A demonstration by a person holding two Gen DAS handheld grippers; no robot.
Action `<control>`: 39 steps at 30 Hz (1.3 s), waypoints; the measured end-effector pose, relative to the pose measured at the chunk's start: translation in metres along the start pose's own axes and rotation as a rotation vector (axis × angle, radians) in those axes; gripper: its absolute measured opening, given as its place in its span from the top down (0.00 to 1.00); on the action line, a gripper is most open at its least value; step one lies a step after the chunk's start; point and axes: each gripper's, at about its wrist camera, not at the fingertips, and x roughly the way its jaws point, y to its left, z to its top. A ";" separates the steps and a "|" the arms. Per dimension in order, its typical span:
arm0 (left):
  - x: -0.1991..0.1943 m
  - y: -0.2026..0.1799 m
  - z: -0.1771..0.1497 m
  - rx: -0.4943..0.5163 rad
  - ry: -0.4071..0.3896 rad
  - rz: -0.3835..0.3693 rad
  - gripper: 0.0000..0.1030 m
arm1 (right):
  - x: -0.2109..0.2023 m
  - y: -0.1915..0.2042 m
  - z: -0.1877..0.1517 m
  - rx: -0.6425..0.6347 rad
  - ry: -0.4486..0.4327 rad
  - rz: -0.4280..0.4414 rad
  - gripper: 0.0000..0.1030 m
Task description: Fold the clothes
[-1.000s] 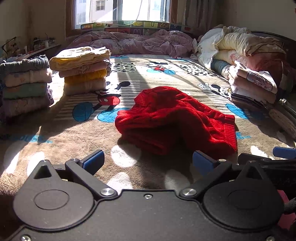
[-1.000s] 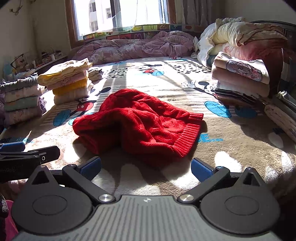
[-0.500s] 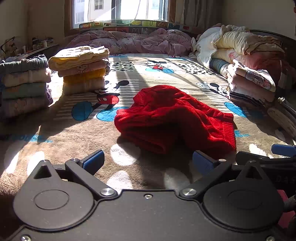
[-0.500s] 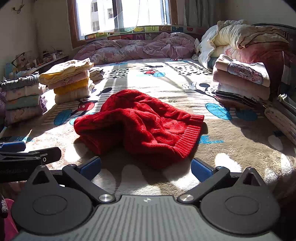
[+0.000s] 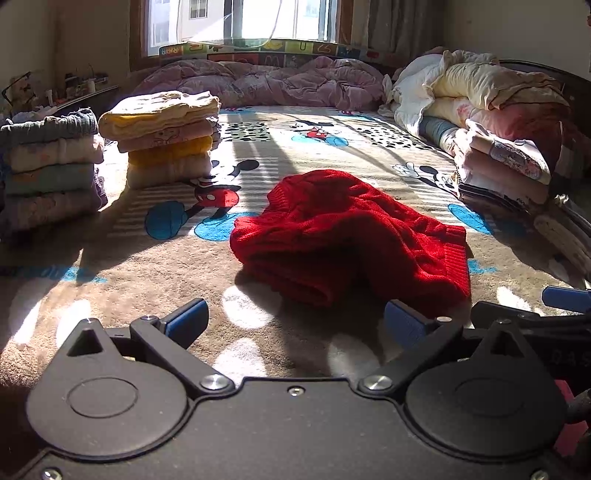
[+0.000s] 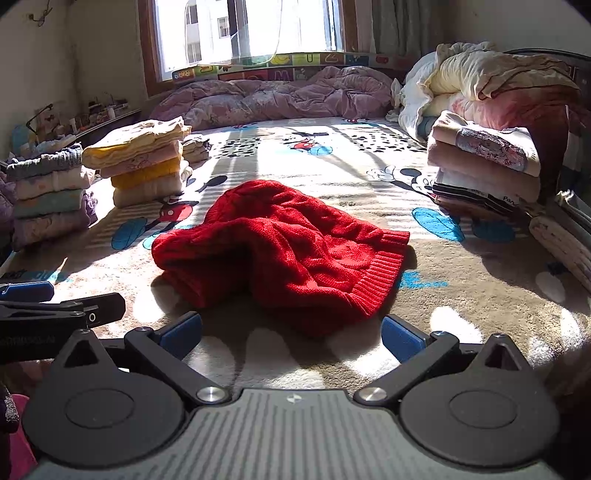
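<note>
Lying bunched in the middle of the cartoon-print blanket (image 5: 332,147), a red knitted sweater (image 5: 351,236) is seen, loosely doubled over, ribbed hem toward the right and near side. It is lit by sun from the window (image 6: 251,29), with shadow cast on its near side. The sweater is not touched by either tool.

The left gripper (image 5: 295,323) is held low just short of the sweater's near edge, blue fingertips (image 5: 186,321) spread wide, nothing between them. The right gripper (image 6: 291,332) is held the same way, fingers spread wide and empty, the ribbed hem just ahead of the gap. Each tool is seen at the edge of the other's view: the right one at the right side of the left wrist view, the left one at the left side of the right wrist view. The two are kept side by side, near each other.

Two stacks of folded clothes are placed on the left: a yellow-topped stack (image 5: 166,140) and a grey-topped stack (image 5: 51,166) nearer the edge. A third folded stack (image 6: 487,170) is set on the right, with piled quilts (image 6: 498,81) behind it. A pink duvet (image 5: 258,81) is heaped along the far end under the window. Sweater and stacks are well apart.
</note>
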 end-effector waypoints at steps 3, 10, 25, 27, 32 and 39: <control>0.000 0.000 0.000 0.000 0.001 0.000 0.00 | -0.001 0.002 0.000 -0.002 0.000 0.001 0.01; -0.001 0.000 0.000 0.003 0.001 -0.001 0.00 | -0.002 0.004 0.000 -0.005 -0.002 0.001 0.01; 0.010 0.002 0.004 -0.016 0.033 -0.030 0.00 | 0.003 -0.010 0.004 0.057 -0.027 0.066 0.01; 0.016 0.003 0.004 -0.021 0.042 -0.046 0.00 | 0.009 -0.016 0.004 0.073 -0.030 0.091 0.01; 0.043 0.017 0.003 -0.120 0.076 -0.094 0.00 | 0.036 -0.028 0.001 0.093 -0.040 0.140 0.01; 0.085 0.041 -0.007 -0.294 0.031 -0.131 0.00 | 0.095 -0.047 -0.013 0.106 -0.049 0.199 0.01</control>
